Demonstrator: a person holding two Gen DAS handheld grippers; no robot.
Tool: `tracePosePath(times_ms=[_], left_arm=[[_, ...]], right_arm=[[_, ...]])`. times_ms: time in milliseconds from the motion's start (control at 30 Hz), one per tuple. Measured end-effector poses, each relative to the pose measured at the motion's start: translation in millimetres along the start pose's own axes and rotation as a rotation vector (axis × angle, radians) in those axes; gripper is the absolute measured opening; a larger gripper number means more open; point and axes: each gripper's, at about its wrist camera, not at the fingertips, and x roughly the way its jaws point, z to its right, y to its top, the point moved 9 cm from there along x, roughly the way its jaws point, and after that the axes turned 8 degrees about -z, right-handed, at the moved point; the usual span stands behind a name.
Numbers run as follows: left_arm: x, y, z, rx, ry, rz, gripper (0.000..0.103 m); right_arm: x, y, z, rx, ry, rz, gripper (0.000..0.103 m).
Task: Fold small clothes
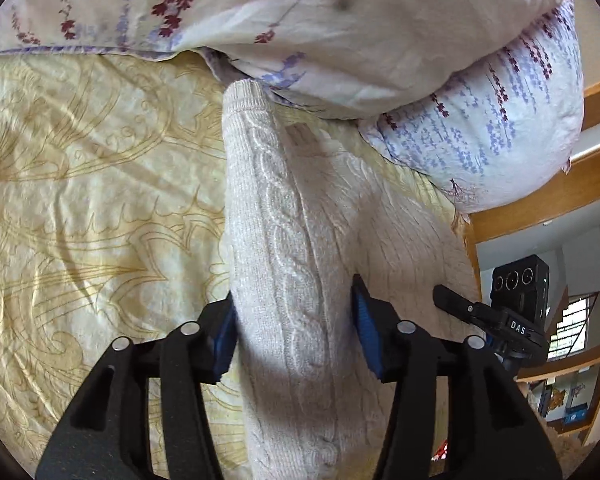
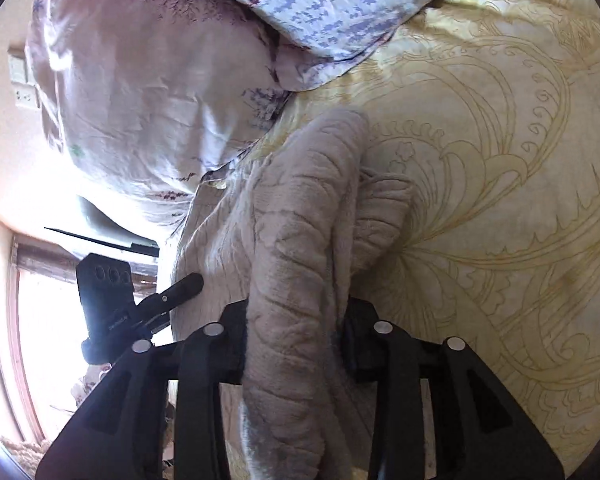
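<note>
While both tongs straddle thick rolls of the cream cable-knit sweater (image 1: 300, 216) on the yellow bedsheet (image 1: 80, 160), I judge a fold is under way. Left gripper (image 1: 296, 332): jaws half apart around the knit, right pad seemingly clear. Right gripper (image 2: 296, 336): knit fills the gap, grip uncertain. Sweater's far end touches the floral pillows (image 1: 380, 40). I'd keep both edges level and lay the fold flat.
</note>
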Motion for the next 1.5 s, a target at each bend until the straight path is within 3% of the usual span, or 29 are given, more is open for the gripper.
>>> tracePosePath(times_ms=[33, 133, 200, 300, 400, 467, 500, 700, 800, 900, 1067, 1167, 1300, 1333, 1367, 1433, 1500], left_arm=[[-2, 1, 1, -0.001, 0.008, 0.013, 0.056], [-26, 1, 5, 0.043, 0.085, 0.091, 0.057], [-49, 2, 12, 0.094, 0.131, 0.168, 0.069], [-66, -4, 37, 0.176, 0.120, 0.223, 0.076], [-56, -9, 63, 0.247, 0.119, 0.197, 0.076], [-43, -12, 69, 0.269, 0.127, 0.167, 0.076], [-34, -12, 71, 0.271, 0.129, 0.146, 0.076], [0, -19, 73, 0.297, 0.142, 0.060, 0.072], [15, -20, 74, 0.327, 0.195, 0.035, 0.071], [21, -24, 82, 0.401, 0.274, 0.044, 0.075], [-23, -33, 74, 0.383, 0.236, 0.134, 0.075], [-40, -44, 59, 0.357, 0.267, 0.160, 0.075], [-33, -58, 51, 0.358, 0.308, 0.120, 0.075], [-29, -60, 51, 0.372, 0.328, 0.115, 0.075], [-26, -61, 51, 0.389, 0.355, 0.115, 0.077], [-23, -63, 52, 0.410, 0.391, 0.115, 0.077], [-27, -64, 60, 0.417, 0.369, 0.123, 0.077]], right_arm=[[-3, 0, 2, -0.003, -0.030, 0.001, 0.060], [-35, 4, 3, -0.026, -0.064, 0.100, 0.061], [-62, 13, 1, -0.029, -0.049, 0.204, 0.061], [-67, 23, -5, -0.039, -0.041, 0.215, 0.061], [-49, 28, -11, -0.061, -0.073, 0.164, 0.052], [-38, 29, -9, -0.071, -0.109, 0.126, 0.032], [-34, 28, -6, -0.079, -0.141, 0.116, 0.029], [-26, 28, 9, -0.083, -0.230, 0.109, 0.027], [-19, 32, 13, -0.083, -0.244, 0.102, 0.028], [-30, 30, 11, -0.073, -0.202, 0.097, 0.030], [-76, -4, 3, -0.083, -0.059, 0.130, 0.036], [-85, -37, 2, -0.112, -0.063, 0.110, 0.036], [-75, -62, -5, -0.143, -0.070, 0.079, 0.036], [-70, -65, -6, -0.151, -0.080, 0.073, 0.034], [-64, -67, -7, -0.165, -0.122, 0.068, 0.015], [-65, -68, -7, -0.177, -0.189, 0.094, 0.010], [-80, -70, -15, -0.192, -0.194, 0.162, 0.009]])
